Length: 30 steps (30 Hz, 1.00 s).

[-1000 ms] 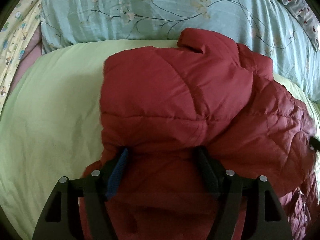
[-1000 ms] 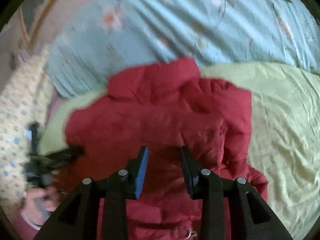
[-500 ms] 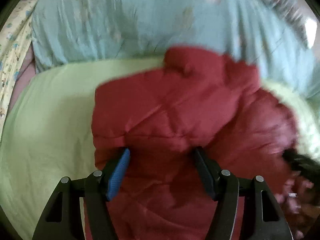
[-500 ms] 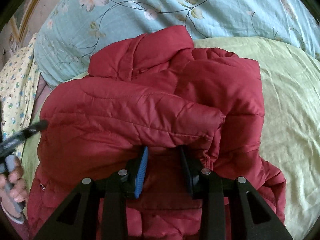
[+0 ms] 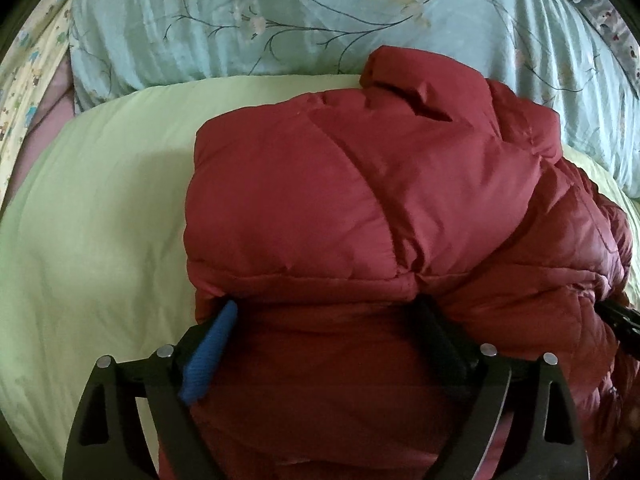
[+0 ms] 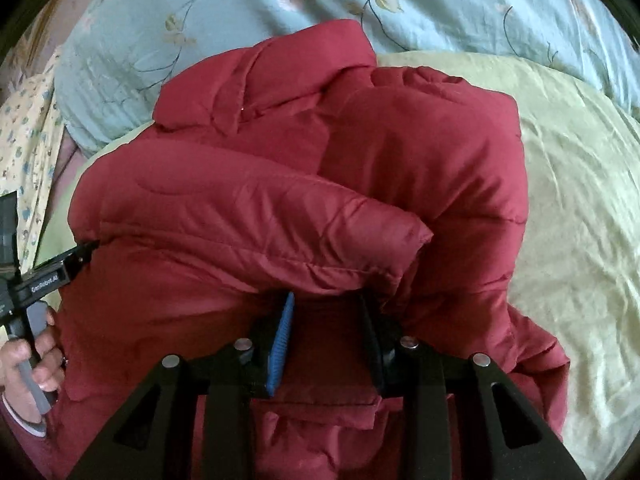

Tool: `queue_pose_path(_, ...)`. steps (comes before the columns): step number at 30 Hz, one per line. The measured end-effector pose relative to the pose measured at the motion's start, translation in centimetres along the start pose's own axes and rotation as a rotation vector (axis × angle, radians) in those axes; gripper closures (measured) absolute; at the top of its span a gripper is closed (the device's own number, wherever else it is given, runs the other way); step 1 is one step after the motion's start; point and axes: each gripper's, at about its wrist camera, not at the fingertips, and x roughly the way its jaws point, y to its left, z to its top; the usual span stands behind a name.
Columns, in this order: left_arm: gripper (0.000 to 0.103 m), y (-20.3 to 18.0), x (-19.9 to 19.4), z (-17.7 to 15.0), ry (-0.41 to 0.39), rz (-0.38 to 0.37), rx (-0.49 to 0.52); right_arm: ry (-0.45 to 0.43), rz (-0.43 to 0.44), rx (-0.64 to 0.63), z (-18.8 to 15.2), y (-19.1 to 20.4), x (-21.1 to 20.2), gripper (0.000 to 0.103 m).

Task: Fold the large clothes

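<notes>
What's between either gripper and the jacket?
Nothing visible. The left gripper has its fingers spread with their tips under the jacket's folded puffy edge. The right gripper sits the same way, jaws narrower, tips hidden beneath the fold. Whether either pinches fabric can't be told.

Jacket (image 5: 360,208) folds hide both claws' tips (hem cropped).

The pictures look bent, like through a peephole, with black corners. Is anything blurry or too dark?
Left wrist view: fisheye bending curves the green sheet, black corners frame it; the red jacket is sharp, and it is dim low down around the left gripper. Right wrist view: same bending and corners; the jacket is crisp, the floral pillow slightly soft, and the right gripper sits in shadow.
</notes>
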Motion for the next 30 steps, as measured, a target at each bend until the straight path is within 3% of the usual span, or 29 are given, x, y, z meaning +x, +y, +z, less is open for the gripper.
queue_pose_path(5, 0.01, -0.2, -0.5, 0.3, 0.022, 0.028, -0.013, 0.006, 0.014, 0.012, 0.2, -0.2, -0.1, 0.071)
queue_pose_path(10, 0.011, -0.2, -3.8, -0.4, -0.01, 0.045, 0.018, -0.023, 0.039, 0.035, 0.0, -0.4, -2.3, 0.068)
queue_pose_path(21, 0.013, 1.6, -8.3, -3.7, -0.025, 0.01, -0.034, -0.055, 0.091, 0.067, -2.5, -0.3, -7.0, 0.058)
queue_pose_path(25, 0.015, 0.9, -8.3, -3.3, -0.029, 0.014, -0.008, -0.06, 0.102, 0.066, -2.4, 0.3, -7.1, 0.058)
queue_pose_path(30, 0.013, 0.7, -5.5, -2.9, 0.03, 0.04, -0.015, -0.083, 0.109, 0.058, -1.4, 1.5, -6.7, 0.058)
